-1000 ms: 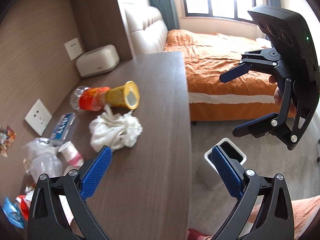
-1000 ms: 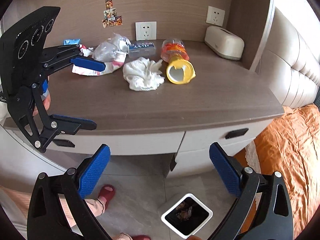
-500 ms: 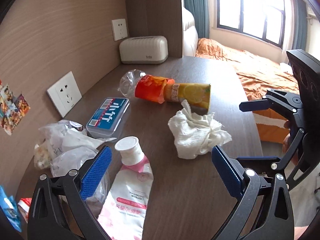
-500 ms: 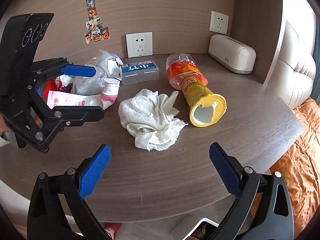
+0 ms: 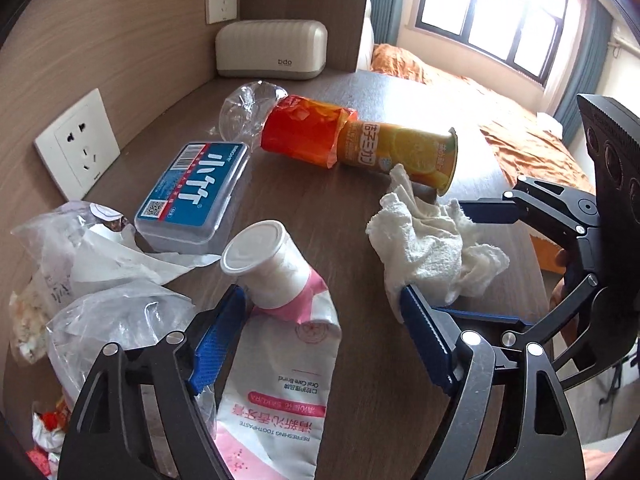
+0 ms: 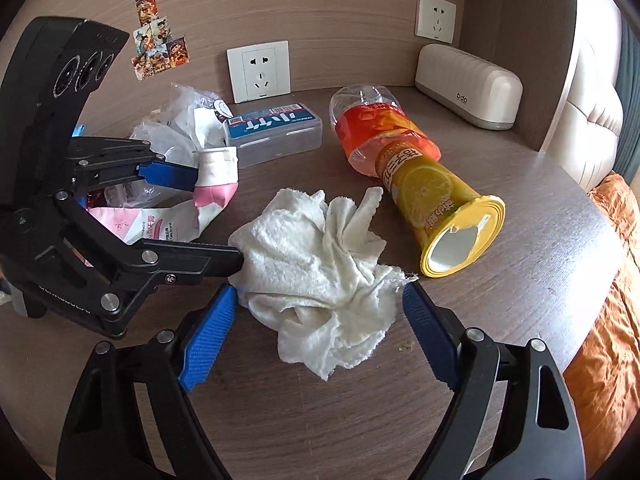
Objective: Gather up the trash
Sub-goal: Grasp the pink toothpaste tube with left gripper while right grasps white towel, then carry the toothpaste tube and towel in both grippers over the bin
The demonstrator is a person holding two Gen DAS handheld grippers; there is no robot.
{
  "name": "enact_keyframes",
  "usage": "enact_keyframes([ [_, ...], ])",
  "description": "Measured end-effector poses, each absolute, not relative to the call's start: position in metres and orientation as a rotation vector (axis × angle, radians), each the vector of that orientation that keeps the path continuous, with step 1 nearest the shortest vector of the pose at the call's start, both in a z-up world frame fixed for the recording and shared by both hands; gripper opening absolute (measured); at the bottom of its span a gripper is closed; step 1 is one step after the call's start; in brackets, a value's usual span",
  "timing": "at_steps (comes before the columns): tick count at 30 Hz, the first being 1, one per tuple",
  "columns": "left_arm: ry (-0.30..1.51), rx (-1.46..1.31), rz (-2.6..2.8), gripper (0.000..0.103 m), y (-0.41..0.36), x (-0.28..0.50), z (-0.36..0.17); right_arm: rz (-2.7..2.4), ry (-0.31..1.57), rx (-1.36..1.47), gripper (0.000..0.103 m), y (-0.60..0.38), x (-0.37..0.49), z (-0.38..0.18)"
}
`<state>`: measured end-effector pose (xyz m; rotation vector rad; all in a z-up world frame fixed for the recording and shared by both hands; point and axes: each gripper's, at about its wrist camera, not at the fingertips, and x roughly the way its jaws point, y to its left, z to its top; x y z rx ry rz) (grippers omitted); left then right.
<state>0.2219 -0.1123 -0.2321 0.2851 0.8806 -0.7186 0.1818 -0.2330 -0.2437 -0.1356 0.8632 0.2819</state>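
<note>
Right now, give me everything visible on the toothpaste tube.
The toothpaste tube is soft white-and-pink plastic printed "Refreshing Toothpaste", with a fat white cap. It lies flat on the desk, body creased and part squeezed, cap end tilted up. The open left gripper straddles its neck, one finger touching beside the cap. Clear plastic bags crowd its left side.

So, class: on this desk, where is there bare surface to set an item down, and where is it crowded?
Bare desk lies right of the orange can, toward the tissue box, and along the near edge in front of the white cloth. The back left is crowded: plastic bags, toothpaste tube, blue box.
</note>
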Motion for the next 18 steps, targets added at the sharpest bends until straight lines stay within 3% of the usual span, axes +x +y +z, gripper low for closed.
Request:
enact_keyframes([
  [2,0.877,0.307,-0.719,0.075,-0.114,0.225,-0.234,0.284,0.850,-0.129,0.068,-0.231,0.181,-0.243],
  [4,0.870,0.305,-0.723,0.063,-0.115,0.228,-0.233,0.282,0.845,-0.129,0.054,-0.229,0.181,-0.243],
  [7,0.874,0.284,-0.733,0.041,-0.114,0.235,-0.231,0.269,0.843,-0.117,0.046,-0.230,0.181,-0.243],
  [12,0.870,0.283,-0.732,0.039,-0.113,0.234,-0.230,0.238,0.833,-0.111,0.028,-0.238,0.170,-0.238],
  [18,0.857,0.255,-0.759,0.039,-0.103,0.215,-0.219,0.189,0.809,-0.076,0.027,-0.255,0.147,-0.221],
])
